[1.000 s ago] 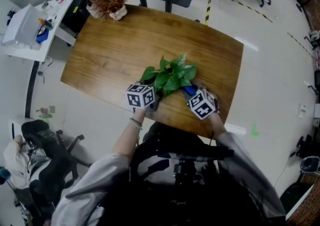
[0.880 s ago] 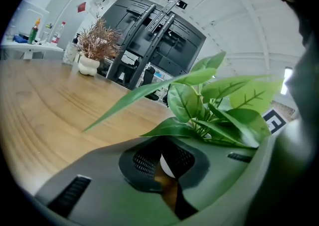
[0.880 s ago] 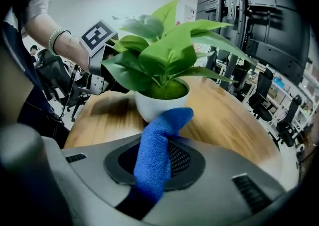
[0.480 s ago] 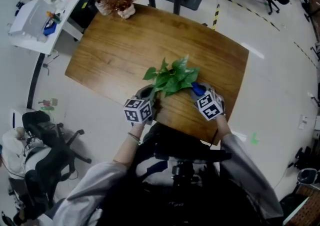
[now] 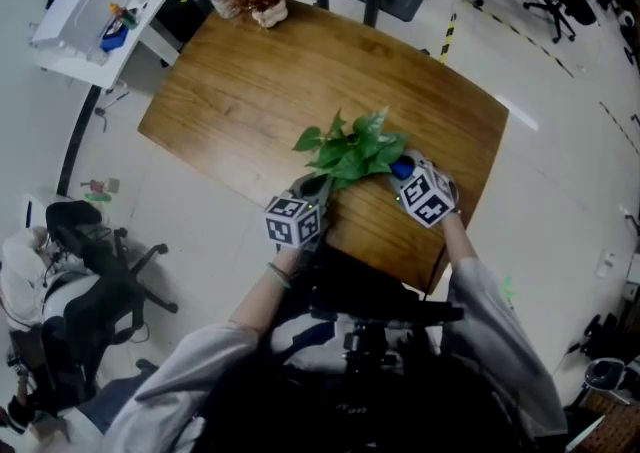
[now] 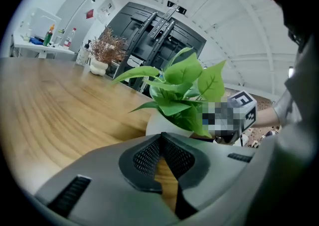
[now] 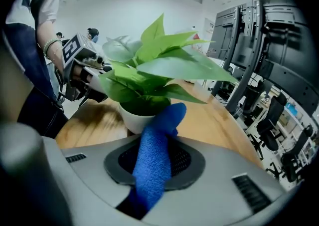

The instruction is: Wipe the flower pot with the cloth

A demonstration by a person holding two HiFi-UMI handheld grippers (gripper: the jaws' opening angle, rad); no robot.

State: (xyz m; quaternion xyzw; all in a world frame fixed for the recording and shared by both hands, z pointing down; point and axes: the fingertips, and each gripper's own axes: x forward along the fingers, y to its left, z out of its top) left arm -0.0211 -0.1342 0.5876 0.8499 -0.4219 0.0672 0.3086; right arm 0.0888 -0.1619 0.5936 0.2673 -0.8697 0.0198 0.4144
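Pot (image 7: 130,118) stands near the table's (image 5: 250,81) front edge, between both grippers; right gripper (image 7: 155,170) pinches the cloth (image 7: 164,125), tip close to the pot wall; left gripper (image 6: 161,142) pressed together on nothing, beside the pot, not bracing it; risk: wiping pressure could slide or tip the unbraced pot.

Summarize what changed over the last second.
The left gripper pulled back from the flower pot toward the table's near edge, jaws together and empty. Nothing was taken hold of or let go. Unchanged: the right gripper keeps the blue cloth clamped at the pot, and the pot sits where it was.
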